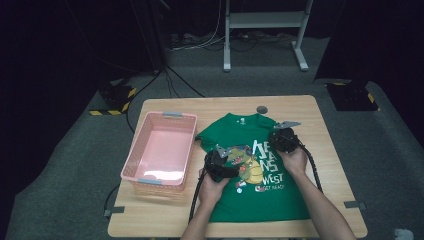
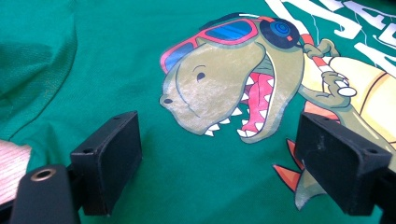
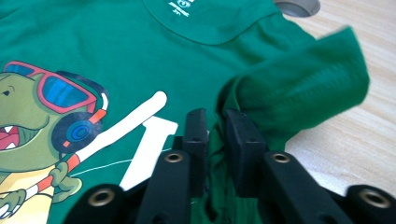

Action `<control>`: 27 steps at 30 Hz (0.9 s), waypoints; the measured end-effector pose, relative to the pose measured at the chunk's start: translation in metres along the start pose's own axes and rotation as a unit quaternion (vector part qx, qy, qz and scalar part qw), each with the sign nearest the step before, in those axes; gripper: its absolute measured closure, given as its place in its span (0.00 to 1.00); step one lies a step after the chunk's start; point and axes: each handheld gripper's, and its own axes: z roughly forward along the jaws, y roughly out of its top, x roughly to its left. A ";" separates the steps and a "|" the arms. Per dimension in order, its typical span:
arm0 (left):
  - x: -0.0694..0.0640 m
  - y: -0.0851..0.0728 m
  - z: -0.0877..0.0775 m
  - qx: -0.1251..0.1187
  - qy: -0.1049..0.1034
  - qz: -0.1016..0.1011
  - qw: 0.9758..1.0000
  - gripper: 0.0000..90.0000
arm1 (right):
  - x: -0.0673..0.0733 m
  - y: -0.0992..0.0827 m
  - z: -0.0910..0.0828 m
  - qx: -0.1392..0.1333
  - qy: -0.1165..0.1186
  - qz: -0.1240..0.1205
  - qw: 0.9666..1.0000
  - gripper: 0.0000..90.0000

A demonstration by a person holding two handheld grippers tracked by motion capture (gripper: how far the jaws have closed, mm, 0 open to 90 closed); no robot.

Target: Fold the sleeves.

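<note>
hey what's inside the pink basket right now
The pink basket looks empty: its bare pink floor shows from above. The corner behind its near wall is hidden.

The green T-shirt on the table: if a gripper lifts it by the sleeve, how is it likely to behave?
The green T-shirt is probably floppy: the sleeve folded over between the right gripper jaws already bunches and wrinkles. It likely drapes and drags rather than rising in one piece, since most of it lies flat on the table. It looks light and unbreakable.
</note>
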 end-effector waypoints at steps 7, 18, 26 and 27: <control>0.000 0.000 0.000 0.000 0.000 0.000 1.000 0.17 | -0.004 -0.005 0.000 -0.002 0.012 0.026 1.000 0.69; 0.001 0.000 0.000 -0.001 -0.002 0.000 1.000 0.17 | -0.009 -0.006 -0.007 -0.015 0.029 0.040 0.999 0.48; 0.001 0.000 0.000 -0.001 -0.004 -0.003 1.000 0.17 | -0.014 -0.008 -0.011 -0.022 0.029 0.048 0.998 0.43; 0.001 0.000 0.000 -0.001 -0.004 -0.003 1.000 0.17 | -0.015 -0.008 -0.012 -0.021 0.028 0.049 0.998 0.43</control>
